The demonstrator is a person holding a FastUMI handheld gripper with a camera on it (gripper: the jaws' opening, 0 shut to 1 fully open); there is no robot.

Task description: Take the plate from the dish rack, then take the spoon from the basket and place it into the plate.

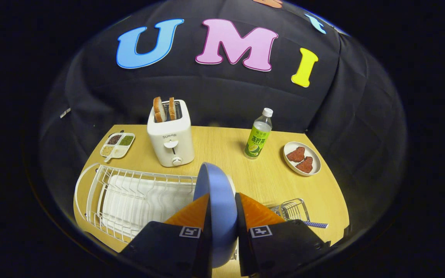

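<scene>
I've got the gripper (222, 202) pinching the blue plate (216, 200) right now, one finger pressed on each face; the plate is smooth, round and glossy, held on edge so its rim runs straight away from me toward the toaster (170, 135), faces pointing left and right. It sits up off the wooden table (272, 177), just right of the white wire dish rack (129, 197), which is all thin curved rods over a ribbed white tray. The little wire basket (292, 209) is beside my right finger, with a checked spoon handle (316, 224) poking out to the right, lying flat. Further back: a boxy white toaster with two bread slices; a plastic bottle (259, 135); an oval dish (301, 158) with reddish chunks; a compartment tray (117, 144).
</scene>
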